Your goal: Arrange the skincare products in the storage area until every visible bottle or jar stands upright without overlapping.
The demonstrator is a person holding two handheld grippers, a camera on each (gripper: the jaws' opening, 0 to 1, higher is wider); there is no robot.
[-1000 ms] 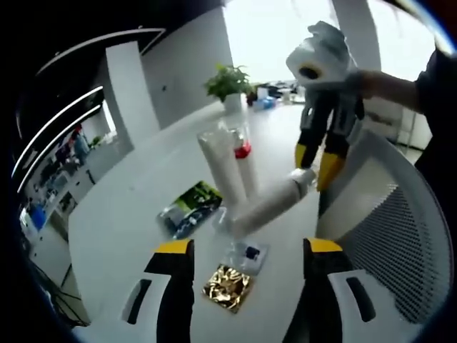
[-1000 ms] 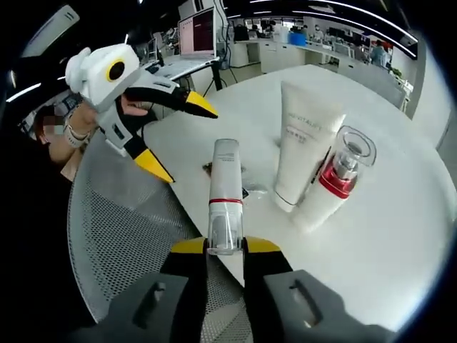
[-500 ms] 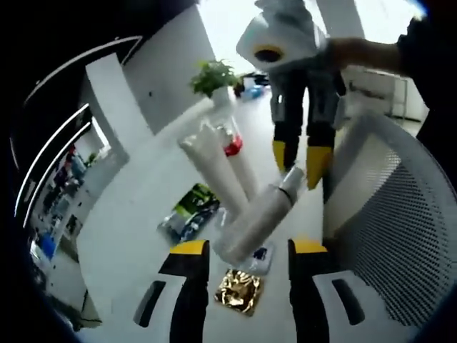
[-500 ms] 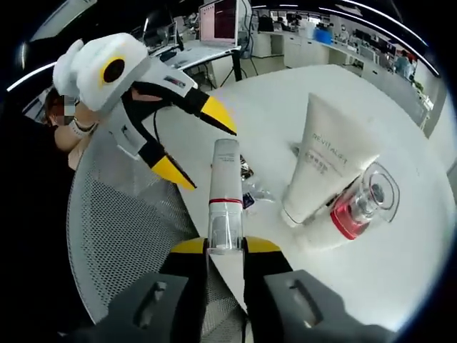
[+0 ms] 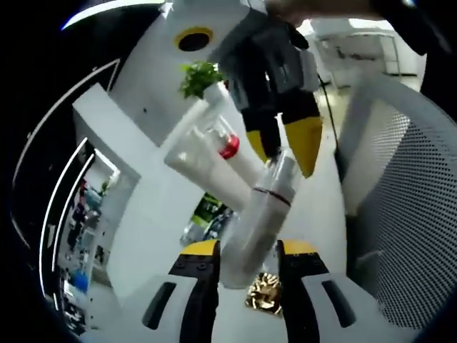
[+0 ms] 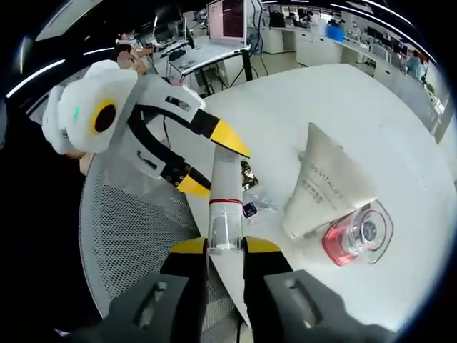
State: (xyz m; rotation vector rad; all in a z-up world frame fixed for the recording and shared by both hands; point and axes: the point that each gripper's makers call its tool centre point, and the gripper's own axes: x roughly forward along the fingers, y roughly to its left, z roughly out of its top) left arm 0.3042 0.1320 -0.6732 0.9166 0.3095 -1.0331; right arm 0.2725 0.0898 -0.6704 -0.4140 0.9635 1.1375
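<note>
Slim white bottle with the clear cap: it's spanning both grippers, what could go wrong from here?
1. The right gripper clamps only the clear cap of the slim white bottle; the cap could pull off or the bottle pivot.
2. The left gripper brackets the bottle's far end, jaws not visibly shut; early release could drop it.
3. A swing could topple the white tube or the red-collared clear-capped bottle nearby.

The slim bottle (image 6: 226, 202) is showing matt white plastic with a clear glossy cap, the tube (image 6: 323, 191) at three o'clock is looking smooth and satiny, and the foil sachet (image 5: 263, 300) is glinting crinkled gold.
</note>
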